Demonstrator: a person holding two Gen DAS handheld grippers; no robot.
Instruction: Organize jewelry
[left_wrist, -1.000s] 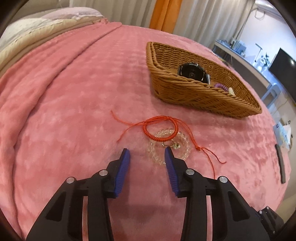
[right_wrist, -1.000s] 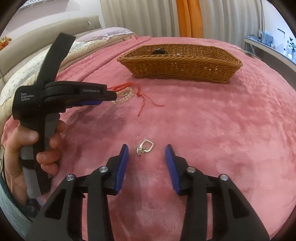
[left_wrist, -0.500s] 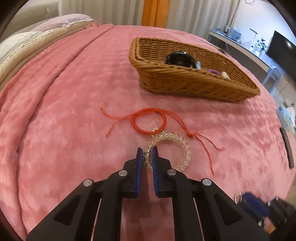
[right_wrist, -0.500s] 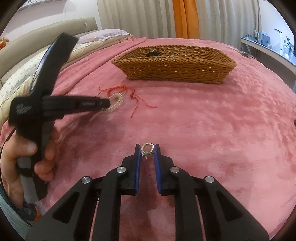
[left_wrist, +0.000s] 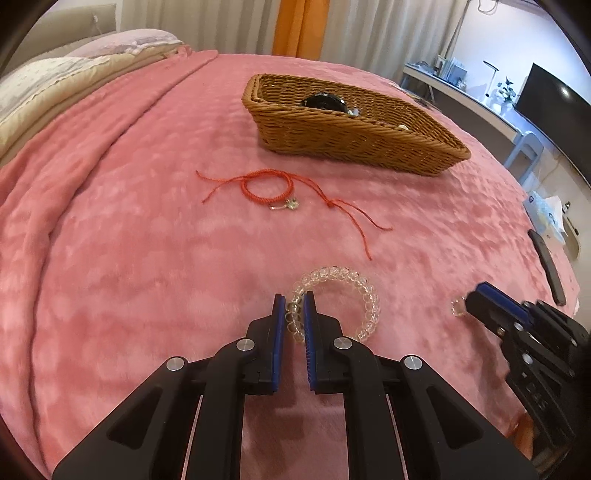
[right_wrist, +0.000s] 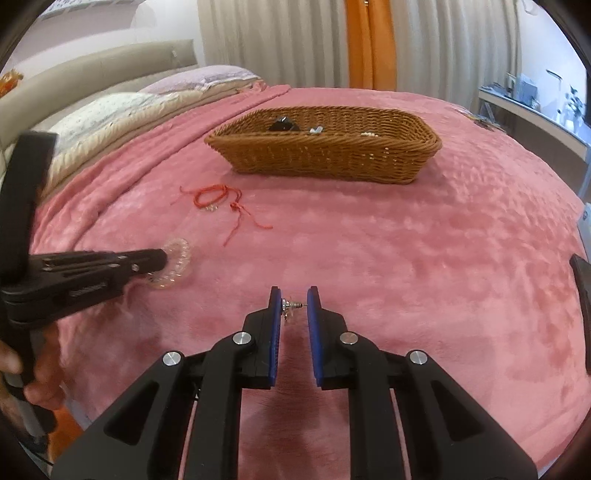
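Left tongs (left_wrist: 294, 308) pinch the clear bracelet (left_wrist: 345, 295), right tongs (right_wrist: 294, 304) the earring (right_wrist: 290, 308) (open blanket (left_wrist: 129, 221) around).

Clear beaded bracelet (left_wrist: 341, 297), a ring of glassy beads, pinched at its left edge between blue pads, just above the pink blanket (left_wrist: 110, 221). Small silver earring (right_wrist: 291, 308) clamped crosswise between the other blue pads. Red cord bracelet (left_wrist: 267, 184) with small charm and trailing knotted ends lying flat before the wicker basket (left_wrist: 351, 136), which holds a black watch (left_wrist: 325, 103).
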